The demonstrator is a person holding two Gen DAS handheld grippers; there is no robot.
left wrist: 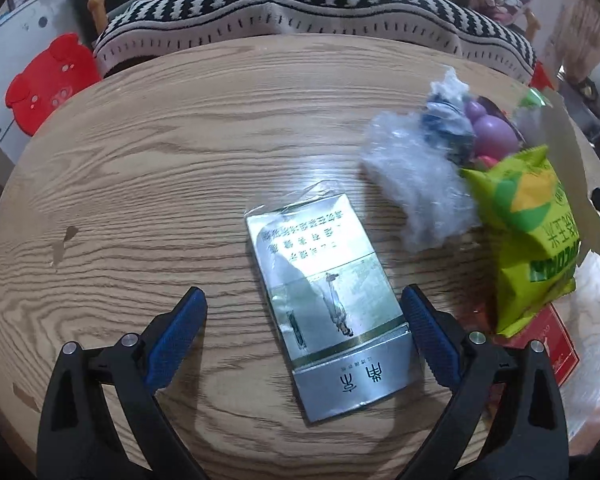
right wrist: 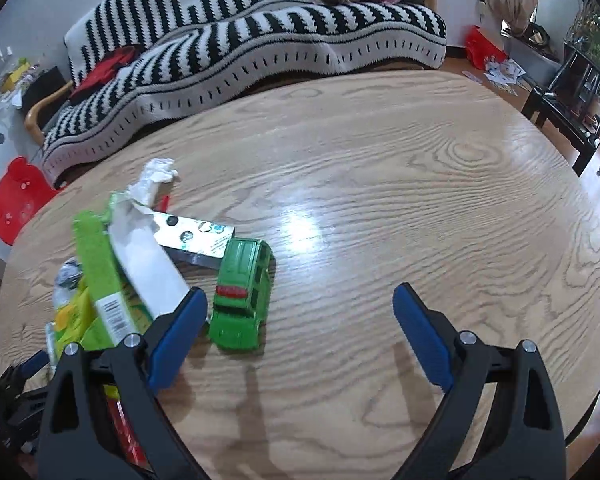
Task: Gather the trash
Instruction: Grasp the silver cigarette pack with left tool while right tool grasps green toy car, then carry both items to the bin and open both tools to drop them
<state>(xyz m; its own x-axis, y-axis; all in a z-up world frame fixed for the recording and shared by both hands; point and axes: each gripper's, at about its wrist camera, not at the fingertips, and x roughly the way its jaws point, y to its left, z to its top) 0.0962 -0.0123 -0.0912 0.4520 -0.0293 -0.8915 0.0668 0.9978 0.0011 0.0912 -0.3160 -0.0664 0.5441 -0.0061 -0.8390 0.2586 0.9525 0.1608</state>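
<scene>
Left tongs (left wrist: 304, 334): I hold them spread wide, nothing gripped; flattened cigarette pack (left wrist: 325, 310) lies between the pads on the bench (left wrist: 160, 160).
Right tongs (right wrist: 300, 334): spread, nothing gripped; green toy car (right wrist: 242, 294) just inside left pad.
Progress: I judge nothing collected; snack bag (left wrist: 528, 236) and crumpled plastic wrap (left wrist: 412, 184) remain right of the left tongs.

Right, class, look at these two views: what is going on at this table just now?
A person holds tongs in each hand over a round wooden table, collecting trash. The left tongs are open around a flattened silver cigarette pack, not yet closed on it. The right tongs are open and empty beside a green toy car. A yellow-green snack bag and crumpled clear plastic lie nearby.
</scene>
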